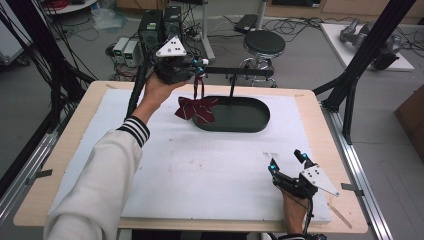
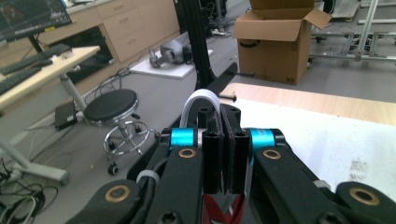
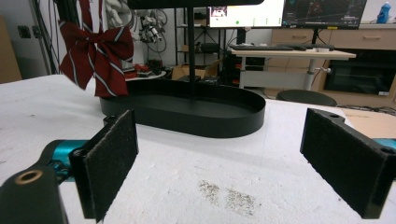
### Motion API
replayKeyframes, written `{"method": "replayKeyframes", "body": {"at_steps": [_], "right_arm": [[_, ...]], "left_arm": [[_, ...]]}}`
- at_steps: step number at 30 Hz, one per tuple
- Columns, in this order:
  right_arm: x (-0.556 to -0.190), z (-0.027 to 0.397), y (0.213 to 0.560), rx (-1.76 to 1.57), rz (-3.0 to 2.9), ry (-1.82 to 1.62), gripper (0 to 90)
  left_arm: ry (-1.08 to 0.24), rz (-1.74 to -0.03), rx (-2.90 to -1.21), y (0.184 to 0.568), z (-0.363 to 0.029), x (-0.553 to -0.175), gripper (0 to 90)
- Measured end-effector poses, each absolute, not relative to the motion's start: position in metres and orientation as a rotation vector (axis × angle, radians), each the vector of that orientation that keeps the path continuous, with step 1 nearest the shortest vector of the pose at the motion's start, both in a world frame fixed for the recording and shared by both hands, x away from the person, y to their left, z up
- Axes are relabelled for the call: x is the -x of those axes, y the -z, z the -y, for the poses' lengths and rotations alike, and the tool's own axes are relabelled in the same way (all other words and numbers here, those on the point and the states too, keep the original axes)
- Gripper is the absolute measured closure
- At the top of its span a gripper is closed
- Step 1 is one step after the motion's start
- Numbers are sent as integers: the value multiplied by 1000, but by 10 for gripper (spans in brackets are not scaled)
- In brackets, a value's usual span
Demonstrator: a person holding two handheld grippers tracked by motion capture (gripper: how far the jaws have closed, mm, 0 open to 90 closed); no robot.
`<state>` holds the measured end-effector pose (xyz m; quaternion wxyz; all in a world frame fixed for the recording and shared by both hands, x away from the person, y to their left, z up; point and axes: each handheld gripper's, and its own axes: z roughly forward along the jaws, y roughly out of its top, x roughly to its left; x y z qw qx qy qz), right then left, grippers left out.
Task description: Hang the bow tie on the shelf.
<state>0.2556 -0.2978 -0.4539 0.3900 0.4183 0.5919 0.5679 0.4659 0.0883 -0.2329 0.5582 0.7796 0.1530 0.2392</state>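
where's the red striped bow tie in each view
High view: the bow tie hangs upper centre from the left gripper, by the left end of the black oval tray.
Left gripper view: a red sliver at the bottom edge, below the shut jaws.
Right gripper view: top left, above the tray's left end.
Shared landmark: the tray.

Little can be read. In the left gripper view a cardboard box (image 2: pixel 280 39) on the floor carries a small dark mark at its lower right corner — it looks like "X9", though the print is too small to be sure. A dark smudge on its left face may be a logo, unreadable. The monitors (image 3: pixel 246 10) in the right gripper view show bright graphics — no legible text.
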Motion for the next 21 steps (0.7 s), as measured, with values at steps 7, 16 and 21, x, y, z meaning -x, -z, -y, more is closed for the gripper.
{"method": "replayKeyframes", "body": {"at_steps": [7,16,21], "right_arm": [[-256,298,454,-1065,-1504,-1447,103],[-256,299,454,-1060,-1506,-1444,103],[-256,298,454,-1060,-1506,-1442,103]], "left_arm": [[-560,-357,-1803,223,-80,-472,874],[-528,-406,-1751,235,-80,-490,875],[-519,-418,-1733,241,-78,-497,874]]}}
